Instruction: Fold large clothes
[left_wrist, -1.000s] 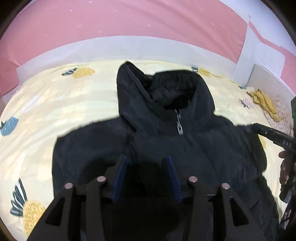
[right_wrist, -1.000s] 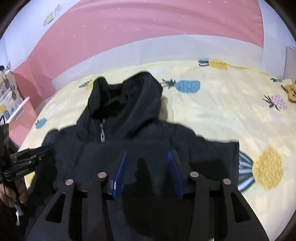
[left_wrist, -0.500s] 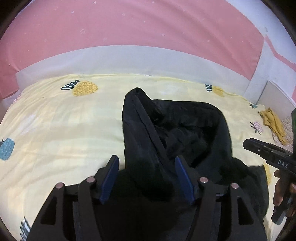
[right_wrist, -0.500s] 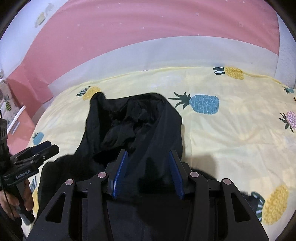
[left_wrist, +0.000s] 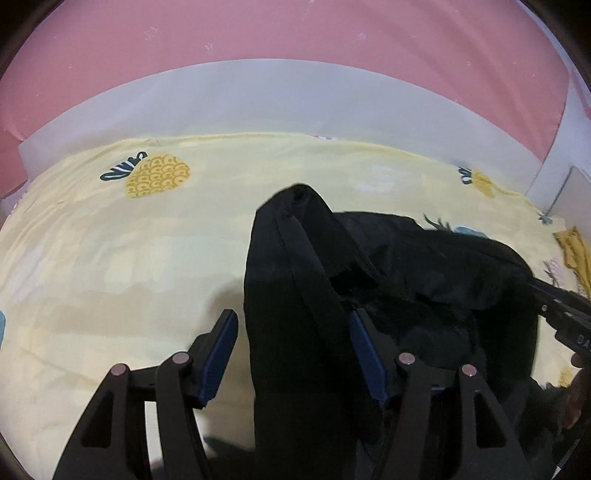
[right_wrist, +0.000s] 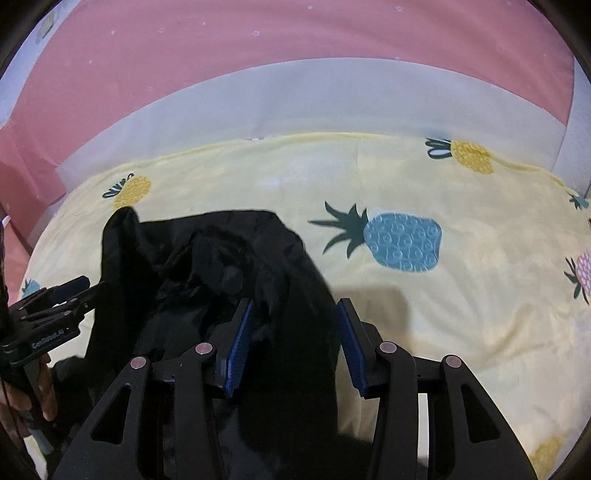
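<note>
While the black jacket (left_wrist: 388, 280) is lying bunched on the yellow pineapple bed sheet (left_wrist: 129, 266), the left gripper (left_wrist: 291, 354) and right gripper (right_wrist: 295, 343) are each hanging over a hood edge, jaws released, cloth sitting loosely between their blue pads.

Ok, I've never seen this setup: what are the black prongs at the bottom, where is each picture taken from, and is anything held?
There is no robot. A person carries a two-finger gripper in each hand, each with a fisheye camera looking along its blue-padded fingers; those are the prongs. One picture comes from the left gripper, the other from the right gripper. A black hooded jacket lies on the yellow pineapple-print bed sheet. Its fabric runs between both pairs of jaws. The left jaws stand open, with sheet showing beside one pad. Whether the right ones pinch, I cannot tell.
</note>
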